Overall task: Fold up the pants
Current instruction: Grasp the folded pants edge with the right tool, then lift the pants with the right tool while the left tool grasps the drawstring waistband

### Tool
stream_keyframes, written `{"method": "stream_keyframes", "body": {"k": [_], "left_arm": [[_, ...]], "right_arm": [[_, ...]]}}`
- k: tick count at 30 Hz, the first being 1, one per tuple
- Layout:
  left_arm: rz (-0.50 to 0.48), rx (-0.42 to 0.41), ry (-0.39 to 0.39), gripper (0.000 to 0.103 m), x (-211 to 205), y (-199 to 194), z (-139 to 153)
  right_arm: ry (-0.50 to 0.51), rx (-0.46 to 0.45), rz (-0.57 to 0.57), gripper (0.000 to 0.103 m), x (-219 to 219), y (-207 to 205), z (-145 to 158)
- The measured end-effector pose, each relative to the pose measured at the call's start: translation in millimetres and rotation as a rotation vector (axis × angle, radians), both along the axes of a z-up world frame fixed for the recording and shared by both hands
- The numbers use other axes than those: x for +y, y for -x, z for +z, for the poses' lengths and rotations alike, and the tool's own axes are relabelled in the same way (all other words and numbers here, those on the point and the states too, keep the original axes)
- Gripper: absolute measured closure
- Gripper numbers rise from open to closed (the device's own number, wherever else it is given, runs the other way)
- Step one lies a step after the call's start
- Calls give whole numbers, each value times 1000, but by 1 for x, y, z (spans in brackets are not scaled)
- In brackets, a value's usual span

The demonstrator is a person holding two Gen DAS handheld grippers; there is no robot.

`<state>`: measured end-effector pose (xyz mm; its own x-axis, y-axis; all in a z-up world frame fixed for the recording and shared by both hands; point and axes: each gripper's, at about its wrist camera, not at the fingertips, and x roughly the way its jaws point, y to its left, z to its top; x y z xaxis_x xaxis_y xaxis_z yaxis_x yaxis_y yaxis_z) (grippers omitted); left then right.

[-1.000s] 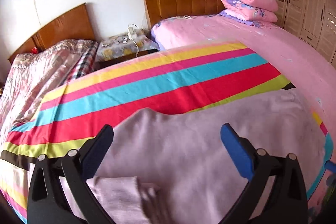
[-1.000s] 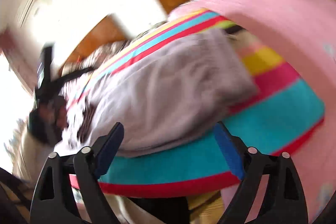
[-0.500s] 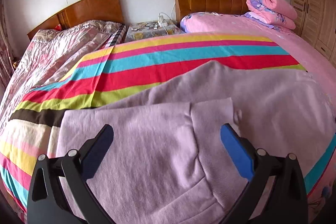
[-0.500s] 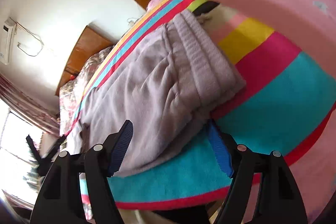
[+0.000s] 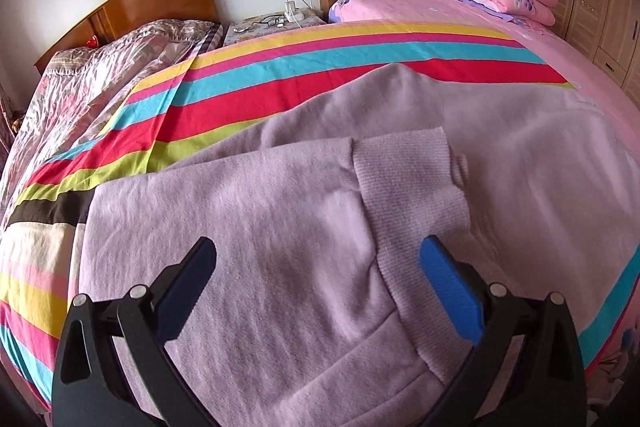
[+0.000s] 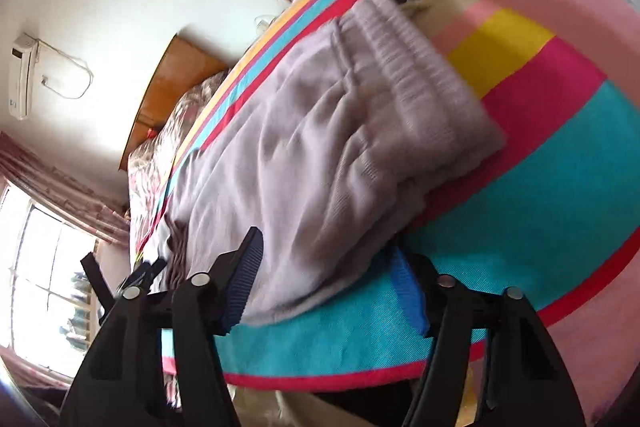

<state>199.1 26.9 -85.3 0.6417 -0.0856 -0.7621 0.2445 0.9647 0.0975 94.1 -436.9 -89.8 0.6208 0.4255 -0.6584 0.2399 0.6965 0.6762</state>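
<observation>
Striped bedsheet (image 5: 280, 83) lies under soft, fleecy lilac pants (image 5: 280, 247) with ribbed cuff; left gripper (image 5: 318, 267) gapes empty, right gripper (image 6: 326, 267) has been narrowing astride their near edge, contact unclear.

No legible txt, labels, brands or nos. anywhere in either view.

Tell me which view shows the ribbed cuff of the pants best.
The left wrist view: the ribbed cuff lies sharp and unobstructed on the folded pants. The right wrist view shows mainly the gathered waistband, slightly blurred; no cuff can be made out.
</observation>
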Motion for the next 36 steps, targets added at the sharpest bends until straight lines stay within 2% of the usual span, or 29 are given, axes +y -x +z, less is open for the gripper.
{"method": "stream_keyframes", "body": {"k": [4, 7, 9, 10, 11, 14, 20, 23, 25, 27, 29, 31, 33, 34, 36], "left_arm": [[-35, -12, -7, 1, -8, 3, 6], [-47, 31, -27, 1, -10, 2, -9], [-40, 33, 23, 1, -5, 3, -12], [-37, 40, 37, 1, -3, 2, -13], [-40, 42, 42, 1, -2, 1, -14], [-47, 35, 39, 1, -3, 2, -14], [-37, 31, 57, 1, -1, 3, -15], [-34, 45, 67, 1, 1, 3, -13], [-22, 41, 124, 1, 13, 6, -1], [11, -23, 209, 1, 39, 14, 21], [84, -79, 281, 1, 76, 18, 41], [185, -118, 349, 1, 119, 23, 54], [282, -139, 406, 1, 160, 30, 61], [324, -150, 422, 1, 177, 35, 63], [389, -164, 434, 1, 206, 44, 66]], "right_arm": [[-52, -17, -135, 44, -9, 8, -6], [-18, -25, -177, 44, -4, 12, -4], [34, -9, -206, 57, -1, 15, -4], [25, -17, -211, 66, 2, 12, -3], [12, -26, -221, 69, 4, 13, -5], [-13, -47, -254, 73, 6, 15, -12], [-125, -111, -329, 76, -1, 32, -25], [-94, -117, -336, 77, -1, 34, -21], [12, -156, -301, 78, 10, 31, 6], [161, -241, -215, 79, 36, 17, 50], [315, -329, -98, 80, 75, 4, 94], [518, -413, 56, 80, 138, -12, 132], [693, -508, 240, 80, 214, -17, 152], [750, -548, 339, 80, 251, -16, 154], [863, -595, 581, 80, 328, -9, 141]]}}
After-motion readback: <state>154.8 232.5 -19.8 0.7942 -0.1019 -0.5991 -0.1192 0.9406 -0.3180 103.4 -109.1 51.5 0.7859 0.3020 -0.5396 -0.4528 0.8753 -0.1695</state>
